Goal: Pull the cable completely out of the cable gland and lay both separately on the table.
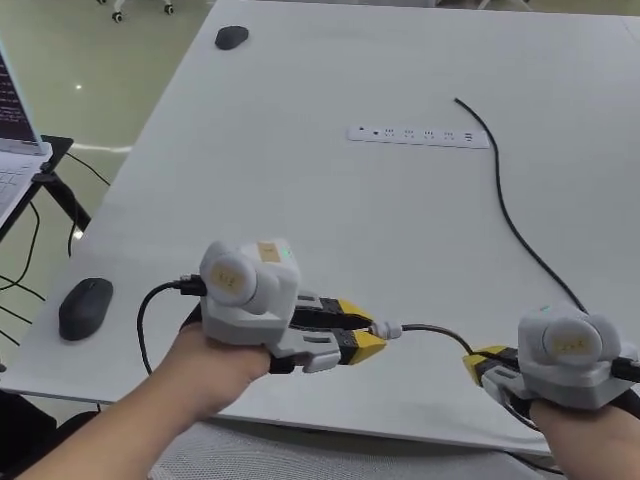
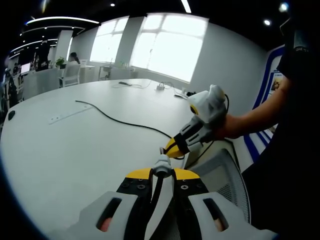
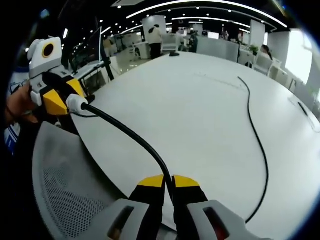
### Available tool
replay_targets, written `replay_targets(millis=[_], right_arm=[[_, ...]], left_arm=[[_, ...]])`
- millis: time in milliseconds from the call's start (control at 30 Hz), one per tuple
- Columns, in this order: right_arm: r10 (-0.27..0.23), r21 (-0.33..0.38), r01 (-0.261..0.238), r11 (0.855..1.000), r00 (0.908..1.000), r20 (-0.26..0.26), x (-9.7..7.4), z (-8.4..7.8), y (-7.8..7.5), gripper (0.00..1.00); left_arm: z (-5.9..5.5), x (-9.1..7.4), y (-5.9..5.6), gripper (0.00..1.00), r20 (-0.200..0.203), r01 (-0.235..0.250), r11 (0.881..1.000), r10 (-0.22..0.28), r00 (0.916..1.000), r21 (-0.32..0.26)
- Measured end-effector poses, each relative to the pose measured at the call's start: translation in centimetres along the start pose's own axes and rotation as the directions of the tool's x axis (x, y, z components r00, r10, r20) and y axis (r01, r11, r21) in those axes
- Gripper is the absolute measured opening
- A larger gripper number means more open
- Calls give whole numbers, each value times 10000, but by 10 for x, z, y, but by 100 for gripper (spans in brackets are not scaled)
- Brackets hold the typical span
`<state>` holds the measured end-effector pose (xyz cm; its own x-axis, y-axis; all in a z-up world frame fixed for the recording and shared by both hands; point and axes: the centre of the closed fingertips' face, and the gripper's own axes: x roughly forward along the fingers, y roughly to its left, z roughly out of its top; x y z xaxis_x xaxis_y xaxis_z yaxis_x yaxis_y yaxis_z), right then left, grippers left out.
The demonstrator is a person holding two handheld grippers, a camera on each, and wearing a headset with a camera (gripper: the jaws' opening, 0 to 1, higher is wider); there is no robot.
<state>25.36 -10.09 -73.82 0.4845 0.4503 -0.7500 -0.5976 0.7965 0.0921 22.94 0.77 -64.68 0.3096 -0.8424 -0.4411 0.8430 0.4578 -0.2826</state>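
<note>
At the tabletop's (image 1: 300, 200) near edge, the left gripper's (image 1: 368, 336) fingers (image 2: 140, 175) are clamped on the white cable gland (image 1: 389, 328). The right gripper's (image 1: 472, 360) fingers (image 3: 150, 182) pinch the black cable (image 1: 432, 329) entering it.

The left gripper (image 1: 375, 335) has a rounded pale grey housing (image 1: 250, 285) with a tan square sticker on its domed top. Forward of the housing run black jaw arms with yellow tips. Seen close in the left gripper view, small dark screws sit in the black plates just behind those tips, and the grey finger bodies nearer the housing carry reddish slots. A thin black lead (image 1: 140, 325) loops out from the rear of the housing. The right gripper (image 1: 472, 360) is built the same: grey dome, tan sticker, yellow tips. The person wears a dark short-sleeved top (image 2: 300, 150).
</note>
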Motion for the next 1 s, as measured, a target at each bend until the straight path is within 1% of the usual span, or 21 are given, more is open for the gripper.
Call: replay_targets(millis=[33,67,100,167,233,333,433,567,633,667,700,733,767,800,867,933,967,1000], right_arm=[[121,-153,-120,9998,9999,25,0,0,2,0],[361,-337,-356,9988,9993,137,0,0,6,0],[256,-358,-251,9990,9996,154,-2,-1,5,1],[320,-673,-306,9973,9993,208,-4,-2,7,1],[264,-804,-235,9965,9990,349,-5,-1,6,1],[274,-893,-237,9957,9988,413,-7,-1,6,1],[316,-1014,-261,9945,9981,530,-10,3,8,1],[295,-1440,-208,9894,9978,590,-16,10,12,2],[596,-2034,-434,9781,9954,746,-24,23,25,6],[753,-2615,-479,9640,9926,957,-28,33,34,8],[855,-2979,-517,9532,9912,1014,-31,38,40,9],[881,-3482,-469,9362,9907,1034,-33,45,47,9],[952,-3738,-480,9262,9895,1090,-34,49,52,9],[1148,-4049,-598,9124,9869,1129,-34,55,61,11],[1247,-4299,-623,9007,9851,1184,-34,62,69,12],[1359,-4641,-646,8834,9832,1218,-33,67,77,12],[1444,-4872,-712,8704,9829,1144,-32,68,81,12],[1485,-5023,-751,8614,9830,1076,-32,68,84,11]], left_arm=[[0,0,0,15,4,-4,10000,4,10000,-9],[1,-1,0,15,29,-23,10000,23,10000,-37],[1,-1,0,15,28,-53,10000,53,10000,-17],[1,-2,0,15,37,-73,10000,73,10000,12],[1,-2,-1,15,44,-82,10000,82,10000,-3],[0,-3,-2,15,44,-82,10000,82,10000,-32],[-1,-2,-3,15,16,-83,10000,83,10000,-19],[1,-3,-3,15,60,-165,9999,165,9998,-1],[1,-3,-2,15,81,-206,9998,206,9998,-1],[1,-3,-1,15,80,-234,9997,234,9997,13],[1,-3,-1,15,91,-248,9997,248,9997,16],[1,-3,-2,15,105,-259,9997,259,9996,8],[1,-3,-2,15,110,-272,9996,272,9996,9],[1,-3,-2,15,116,-272,9996,272,9996,0],[1,-3,-2,15,122,-276,9996,276,9995,-42],[1,-2,-3,15,87,-267,9996,267,9996,-9],[1,-2,-3,15,72,-259,9997,259,9996,4],[1,-2,-3,15,66,-254,9997,254,9997,9]])
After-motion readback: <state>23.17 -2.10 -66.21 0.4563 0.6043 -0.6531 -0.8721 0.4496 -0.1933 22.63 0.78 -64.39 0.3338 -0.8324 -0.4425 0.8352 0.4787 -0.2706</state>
